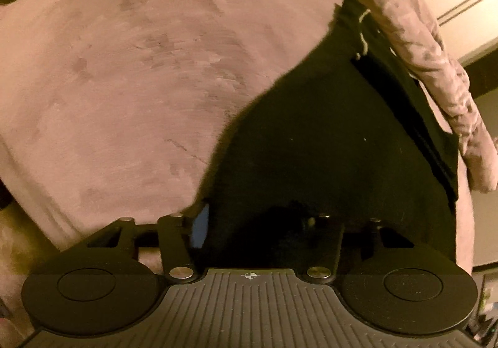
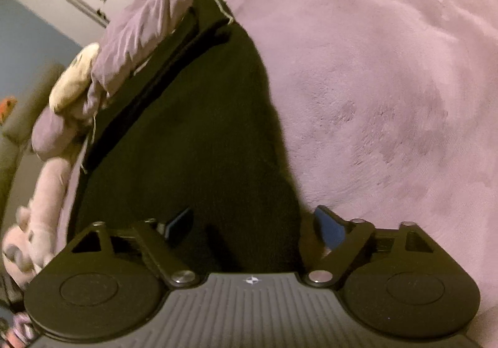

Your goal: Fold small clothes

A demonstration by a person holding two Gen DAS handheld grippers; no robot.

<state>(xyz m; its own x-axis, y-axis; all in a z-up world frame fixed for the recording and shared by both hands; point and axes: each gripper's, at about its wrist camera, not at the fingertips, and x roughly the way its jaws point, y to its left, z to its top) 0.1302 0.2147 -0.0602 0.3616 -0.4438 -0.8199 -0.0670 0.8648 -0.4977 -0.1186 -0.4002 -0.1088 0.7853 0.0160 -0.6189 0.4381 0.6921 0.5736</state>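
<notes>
A black garment with a white drawstring lies flat on a pink plush blanket; it shows in the left wrist view (image 1: 326, 142) and in the right wrist view (image 2: 186, 136). My left gripper (image 1: 255, 223) is open, its fingers wide apart and low over the garment's near left corner. Its blue pad (image 1: 199, 226) sits at the cloth's edge. My right gripper (image 2: 252, 223) is open, fingers wide apart over the garment's near right corner. Its right pad (image 2: 330, 229) is at the cloth's right edge. Neither holds the cloth.
The pink blanket (image 1: 124, 83) covers the bed. A crumpled mauve cloth (image 1: 420, 46) lies along the garment's far side, also in the right wrist view (image 2: 155, 18). A cream plush toy (image 2: 74, 80) and pink plush (image 2: 34, 223) sit at the bed's edge.
</notes>
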